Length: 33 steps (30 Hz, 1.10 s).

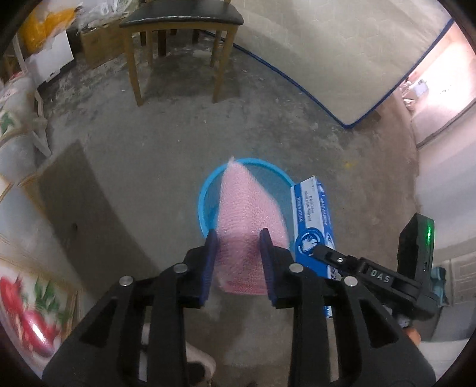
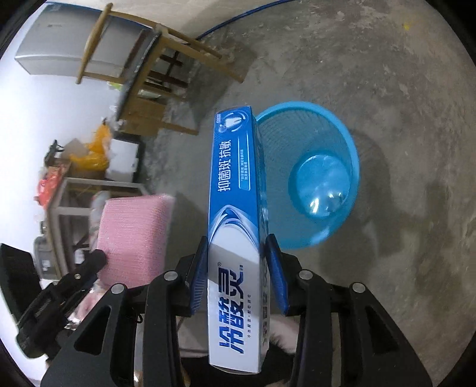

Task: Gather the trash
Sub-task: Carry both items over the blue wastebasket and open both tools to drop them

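While the left gripper (image 1: 238, 238) hangs over the blue bin (image 1: 208, 193), a pink sheet of bubble wrap (image 1: 250, 214) stands between its blue pads (image 1: 210, 262); the jaws are fairly narrow, yet a slight gap shows at each pad, so I cannot tell whether they press on the sheet. The wrap's far corner reaches across the bin's mouth and hides much of it.

The right gripper (image 2: 238, 256) carries a long blue and white toothpaste box (image 2: 235, 208) lengthwise between its pads (image 2: 198, 277). The left pad lies against the box; at the right pad a thin gap seems to show, so the grip is unclear. The box's far end overlaps the bin's near rim (image 2: 333, 119) in the right view. The bin is meshed, stands on the bare concrete floor (image 1: 148, 143), and only its shiny bottom shows inside.

Beyond the bin stands a wooden chair (image 1: 178, 35) with a dark seat. A mattress (image 1: 342, 59) with blue edging leans at the right in the left view. Cartons (image 1: 98, 44), a yellow bag (image 1: 44, 26) and printed sacks (image 1: 17, 125) crowd the left side, well apart from the bin.
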Available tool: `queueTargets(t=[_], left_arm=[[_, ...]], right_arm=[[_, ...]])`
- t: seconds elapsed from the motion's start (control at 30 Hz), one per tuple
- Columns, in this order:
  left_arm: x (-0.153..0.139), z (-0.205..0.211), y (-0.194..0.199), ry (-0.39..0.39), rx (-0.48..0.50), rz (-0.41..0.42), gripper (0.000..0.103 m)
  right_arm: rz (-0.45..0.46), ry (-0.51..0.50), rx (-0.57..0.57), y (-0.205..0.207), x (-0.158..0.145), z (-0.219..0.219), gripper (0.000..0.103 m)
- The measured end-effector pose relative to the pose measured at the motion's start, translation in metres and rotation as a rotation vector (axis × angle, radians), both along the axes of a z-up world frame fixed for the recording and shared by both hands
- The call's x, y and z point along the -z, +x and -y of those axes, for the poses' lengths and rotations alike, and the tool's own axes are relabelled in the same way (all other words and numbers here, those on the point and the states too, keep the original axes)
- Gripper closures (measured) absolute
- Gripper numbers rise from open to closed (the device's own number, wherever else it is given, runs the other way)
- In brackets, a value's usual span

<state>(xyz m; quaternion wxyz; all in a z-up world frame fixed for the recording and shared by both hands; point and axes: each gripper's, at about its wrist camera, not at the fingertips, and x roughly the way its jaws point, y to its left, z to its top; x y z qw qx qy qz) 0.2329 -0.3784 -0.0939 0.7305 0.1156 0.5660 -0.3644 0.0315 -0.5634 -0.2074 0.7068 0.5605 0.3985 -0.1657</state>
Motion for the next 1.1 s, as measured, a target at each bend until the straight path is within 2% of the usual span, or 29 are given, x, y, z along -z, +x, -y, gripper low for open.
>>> queueTargets(t=[0.03,0.17,0.43,0.6,0.77,0.83,0.93,1.1], left_arm=[[0.001,0.005,0.002,0.003,-0.003,0.004,0.068],[-0.008,0.01,-0.009,-0.026,-0.013,0.003,0.06],[-0.031,-0.02,-0.021,-0.056,-0.013,0.044,0.056],[-0.048,-0.048,-0.033,-0.084,-0.015,0.059,0.048],[-0.073,-0.092,-0.046,-0.156,-0.052,0.08,0.036],[-0.08,-0.114,-0.05,-0.189,-0.079,0.071,0.035],[-0.085,-0.145,-0.058,-0.222,-0.12,0.062,0.034],[-0.092,-0.2,-0.076,-0.236,-0.182,0.098,0.027]], right_arm=[[-0.013,-0.01,-0.005,0.006,0.005,0.005,0.057],[-0.072,-0.047,-0.013,0.018,0.021,0.012,0.056],[-0.113,-0.082,-0.042,0.005,0.03,0.005,0.056],[-0.118,-0.113,-0.046,-0.017,0.016,-0.003,0.056],[-0.113,-0.152,-0.044,-0.039,-0.004,-0.01,0.056],[-0.105,-0.166,-0.049,-0.045,-0.012,-0.015,0.056],[-0.087,-0.182,-0.064,-0.053,-0.025,-0.026,0.052],[-0.046,-0.219,-0.114,-0.052,-0.049,-0.046,0.044]])
